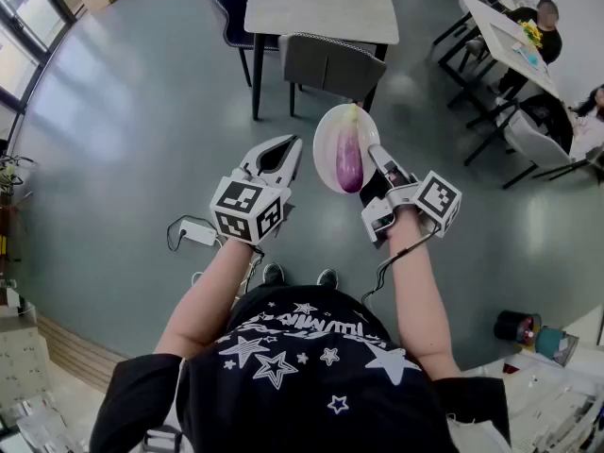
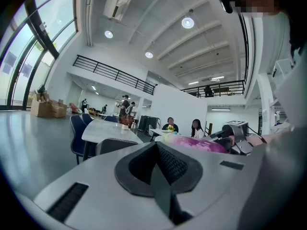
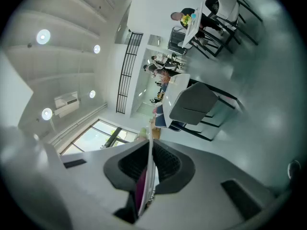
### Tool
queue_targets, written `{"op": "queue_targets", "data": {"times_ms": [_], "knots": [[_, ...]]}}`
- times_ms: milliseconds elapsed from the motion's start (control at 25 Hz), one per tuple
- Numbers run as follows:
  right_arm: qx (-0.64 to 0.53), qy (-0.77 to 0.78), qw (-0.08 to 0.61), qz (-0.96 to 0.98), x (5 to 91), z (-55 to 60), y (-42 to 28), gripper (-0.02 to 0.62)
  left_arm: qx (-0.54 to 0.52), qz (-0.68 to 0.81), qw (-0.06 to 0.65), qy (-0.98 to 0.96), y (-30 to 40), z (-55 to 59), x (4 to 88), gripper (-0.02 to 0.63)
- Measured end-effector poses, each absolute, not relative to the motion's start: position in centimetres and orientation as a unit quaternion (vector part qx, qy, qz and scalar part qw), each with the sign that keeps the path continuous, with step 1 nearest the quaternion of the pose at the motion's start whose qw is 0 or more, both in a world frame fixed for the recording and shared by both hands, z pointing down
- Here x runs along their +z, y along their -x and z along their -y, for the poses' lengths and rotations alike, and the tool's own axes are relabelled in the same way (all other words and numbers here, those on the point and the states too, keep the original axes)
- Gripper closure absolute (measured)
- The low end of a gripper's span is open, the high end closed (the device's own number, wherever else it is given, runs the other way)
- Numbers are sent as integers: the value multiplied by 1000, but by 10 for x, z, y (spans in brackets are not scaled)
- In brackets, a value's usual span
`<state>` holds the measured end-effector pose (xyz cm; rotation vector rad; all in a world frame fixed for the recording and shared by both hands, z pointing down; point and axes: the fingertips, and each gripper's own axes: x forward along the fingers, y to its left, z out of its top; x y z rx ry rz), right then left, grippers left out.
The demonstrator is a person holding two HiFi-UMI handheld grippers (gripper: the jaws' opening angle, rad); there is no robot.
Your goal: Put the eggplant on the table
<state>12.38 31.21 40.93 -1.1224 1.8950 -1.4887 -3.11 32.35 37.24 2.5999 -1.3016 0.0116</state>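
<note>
eggplant (image 1: 349,161): purple, pale green at the stem end, lying lengthwise on a white plate (image 1: 327,138) that is held up in the air above the floor (image 1: 142,130), not on the table (image 1: 321,3)
plate: carried roughly level in front of the person, with its near rim caught in the right tongs (image 1: 376,155)
right tongs: narrowly closed on the plate's rim, which runs edge-on between the pads in the right gripper view, a sliver of purple showing just beside it
left tongs (image 1: 286,151): jaws together with nothing between them, held just beside the plate on its left and not touching it
table: light-topped, standing ahead of the person and beyond the plate, well apart from it
chair (image 1: 330,64): grey, pushed in at the table's near edge, between the table and the plate
floor: smooth grey-green, with a white power strip (image 1: 198,232) and its cable lying below the left tongs
people (image 1: 543,26): seated at another table off to the right
</note>
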Motion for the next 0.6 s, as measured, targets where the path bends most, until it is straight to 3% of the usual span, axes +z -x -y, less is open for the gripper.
{"op": "queue_targets", "data": {"times_ms": [600], "knots": [[-541, 408, 230, -698, 406, -312, -117, 566, 7, 439, 106, -892, 33, -317, 366, 598]]}}
